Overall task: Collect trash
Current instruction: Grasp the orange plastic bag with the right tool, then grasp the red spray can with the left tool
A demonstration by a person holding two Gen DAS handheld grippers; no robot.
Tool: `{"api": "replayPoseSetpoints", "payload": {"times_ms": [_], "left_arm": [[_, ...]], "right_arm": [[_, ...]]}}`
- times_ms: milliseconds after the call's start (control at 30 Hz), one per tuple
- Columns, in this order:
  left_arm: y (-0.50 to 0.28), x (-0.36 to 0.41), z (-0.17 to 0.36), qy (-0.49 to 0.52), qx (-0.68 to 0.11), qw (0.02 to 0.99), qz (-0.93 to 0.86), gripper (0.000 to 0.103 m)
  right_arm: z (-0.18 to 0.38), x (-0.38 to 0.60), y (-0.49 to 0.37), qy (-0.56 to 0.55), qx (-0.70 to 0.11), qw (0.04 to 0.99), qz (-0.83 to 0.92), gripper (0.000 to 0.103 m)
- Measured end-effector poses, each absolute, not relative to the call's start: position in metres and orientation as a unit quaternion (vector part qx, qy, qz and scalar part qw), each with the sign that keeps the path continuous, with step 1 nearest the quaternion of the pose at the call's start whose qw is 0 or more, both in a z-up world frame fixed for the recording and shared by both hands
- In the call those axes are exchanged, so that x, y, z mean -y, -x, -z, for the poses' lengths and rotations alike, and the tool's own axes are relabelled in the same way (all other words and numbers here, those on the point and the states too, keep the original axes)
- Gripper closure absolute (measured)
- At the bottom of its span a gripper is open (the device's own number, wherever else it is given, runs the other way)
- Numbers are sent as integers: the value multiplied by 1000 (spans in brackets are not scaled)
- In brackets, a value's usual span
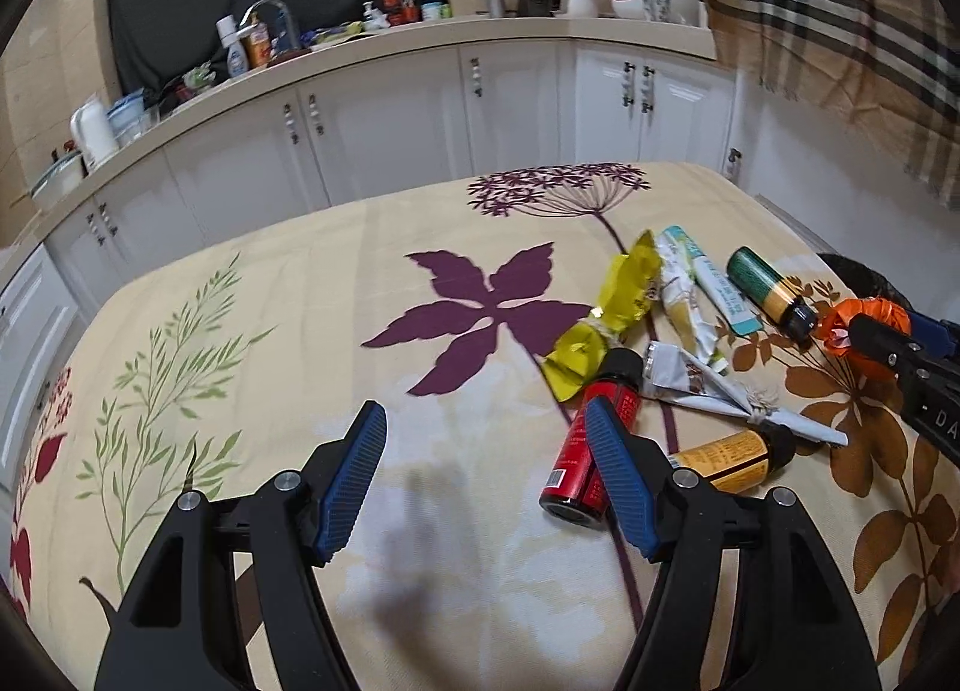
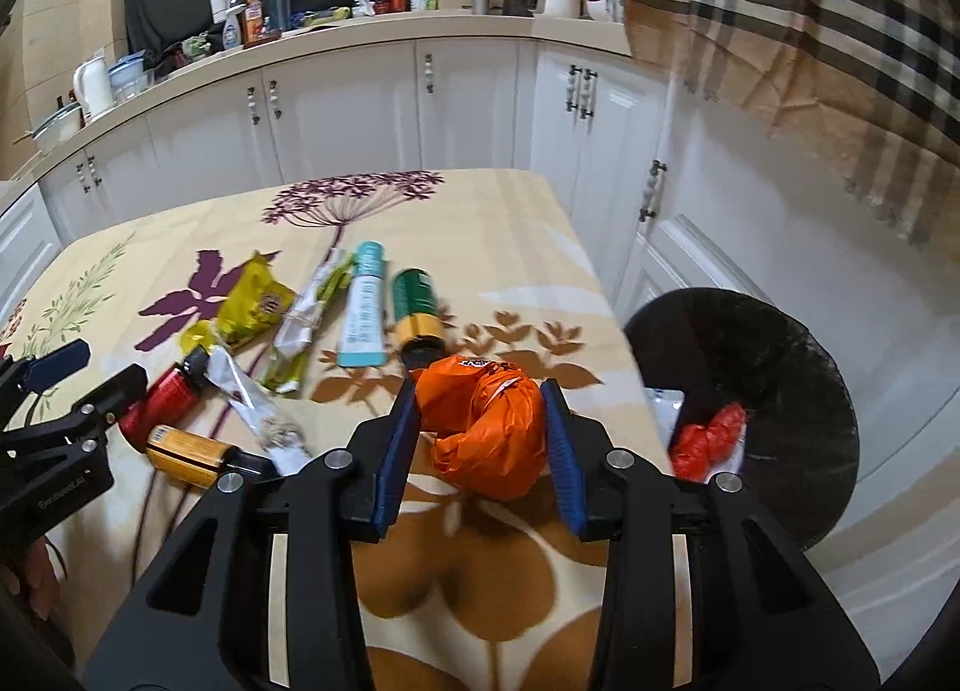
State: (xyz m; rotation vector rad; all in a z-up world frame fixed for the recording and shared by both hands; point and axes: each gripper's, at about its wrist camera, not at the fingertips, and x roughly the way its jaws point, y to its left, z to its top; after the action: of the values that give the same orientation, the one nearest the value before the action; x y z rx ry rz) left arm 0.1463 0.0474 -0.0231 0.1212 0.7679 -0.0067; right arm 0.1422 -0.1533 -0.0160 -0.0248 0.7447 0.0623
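Observation:
My right gripper [image 2: 483, 409] is shut on a crumpled orange wrapper [image 2: 486, 439], held above the table's right edge; it also shows in the left wrist view [image 1: 864, 325]. A black-lined bin [image 2: 774, 343] stands right of the table with red trash [image 2: 708, 442] inside. My left gripper [image 1: 486, 427] is open and empty above the cloth, beside a red bottle [image 1: 579, 466]. Trash lies on the table: a yellow wrapper [image 1: 612, 301], a yellow bottle [image 1: 729, 460], a green bottle [image 1: 768, 286], a teal tube [image 2: 363, 307], a grey wrapper [image 1: 708, 385].
The table wears a cream floral cloth [image 1: 300, 331]. White cabinets [image 1: 390, 126] and a cluttered counter [image 1: 420, 30] lie behind. A plaid cloth [image 2: 810, 30] hangs at the upper right.

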Motion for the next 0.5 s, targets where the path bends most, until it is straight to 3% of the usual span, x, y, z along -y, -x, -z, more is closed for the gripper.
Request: {"api": "replayPoseSetpoints", "payload": {"times_ms": [300,467,500], "left_arm": [[-151,-37,27,-67,-382,921,26,36],[-153,-29,30,-72,-390,917,44,55],[-154,-28,31,-70,-393,916,52,63]], "right_arm": [[20,174,-141,-8,-366,930,-21,64],[19,176,-141,-10,-364,931,-22,64],[19,175,-141,-9,-364,931,-22,64]]}}
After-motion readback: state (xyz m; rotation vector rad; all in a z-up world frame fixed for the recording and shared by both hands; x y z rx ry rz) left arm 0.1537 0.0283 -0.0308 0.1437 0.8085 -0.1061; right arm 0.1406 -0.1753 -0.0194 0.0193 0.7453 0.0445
